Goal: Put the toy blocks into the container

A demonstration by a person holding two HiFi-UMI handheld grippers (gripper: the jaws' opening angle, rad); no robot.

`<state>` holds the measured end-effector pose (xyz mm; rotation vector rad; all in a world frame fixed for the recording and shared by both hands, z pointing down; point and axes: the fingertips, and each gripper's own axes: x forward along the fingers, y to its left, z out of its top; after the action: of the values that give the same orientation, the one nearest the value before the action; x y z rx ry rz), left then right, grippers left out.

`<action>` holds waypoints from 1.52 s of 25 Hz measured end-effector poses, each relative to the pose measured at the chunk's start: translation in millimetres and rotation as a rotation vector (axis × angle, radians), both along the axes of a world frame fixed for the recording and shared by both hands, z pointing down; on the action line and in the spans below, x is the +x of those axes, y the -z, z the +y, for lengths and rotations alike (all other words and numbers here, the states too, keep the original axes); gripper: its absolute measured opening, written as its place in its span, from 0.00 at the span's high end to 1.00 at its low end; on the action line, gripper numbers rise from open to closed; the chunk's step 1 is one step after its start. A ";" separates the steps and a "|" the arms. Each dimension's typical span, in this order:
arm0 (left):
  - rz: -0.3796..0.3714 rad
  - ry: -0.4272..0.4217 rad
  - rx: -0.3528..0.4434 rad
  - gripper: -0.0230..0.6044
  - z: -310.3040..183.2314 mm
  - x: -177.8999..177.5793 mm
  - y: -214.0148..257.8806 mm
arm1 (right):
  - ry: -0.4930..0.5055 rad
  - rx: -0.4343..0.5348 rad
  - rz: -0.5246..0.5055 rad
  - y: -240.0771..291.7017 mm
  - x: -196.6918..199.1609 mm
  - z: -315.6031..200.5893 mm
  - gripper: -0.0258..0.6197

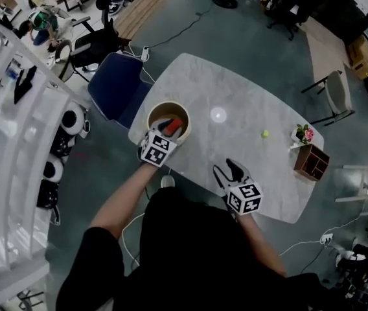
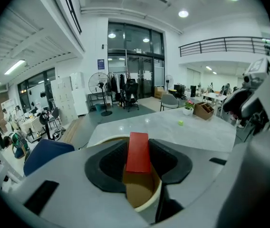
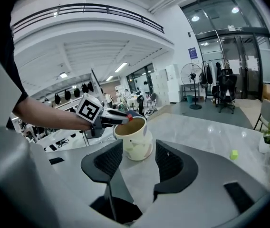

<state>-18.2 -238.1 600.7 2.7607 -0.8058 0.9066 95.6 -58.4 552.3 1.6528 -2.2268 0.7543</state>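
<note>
Currently, in the head view, the left gripper (image 1: 164,133) reaches over the container (image 1: 169,102), a cream round tub at the near left end of the marble table (image 1: 236,96). A red toy block (image 1: 173,126) shows at the tub's mouth. The right gripper (image 1: 229,172) hangs at the near table edge. A small green toy block (image 1: 265,134) lies well apart, toward the far right.

In the left gripper view, both pads are clamped on the long side faces of the red toy block, which is poised above the tub's brown interior.

In the right gripper view, the jaws stand apart with nothing between them; the container stands beyond them, and the green toy block lies to the far right.

Handling judgement: the blocks look rigid, light and smooth-faced. The red one tolerates a firm flat-face grip. The green one is small and may skid on the polished top, so take it squarely across two opposite faces.
</note>
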 end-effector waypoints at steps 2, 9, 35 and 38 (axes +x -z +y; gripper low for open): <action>-0.051 -0.065 0.029 0.74 -10.7 0.4 -6.1 | -0.010 -0.006 0.007 1.4 -7.4 -12.7 0.64; -0.132 -0.248 -0.020 0.74 -27.2 6.1 -37.8 | -0.065 -0.041 0.020 1.1 -25.4 -45.0 0.64; -0.625 -0.759 -0.129 0.74 -17.4 20.4 -120.1 | -0.187 -0.051 0.006 -9.6 -10.5 -78.7 0.64; -0.640 -0.780 -0.137 0.74 -17.5 24.9 -124.1 | -0.210 -0.045 -0.002 -11.6 -3.8 -81.1 0.64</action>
<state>6.7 -255.6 724.8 2.6518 0.3598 1.9294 91.8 -139.5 563.9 1.8841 -2.0430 0.8499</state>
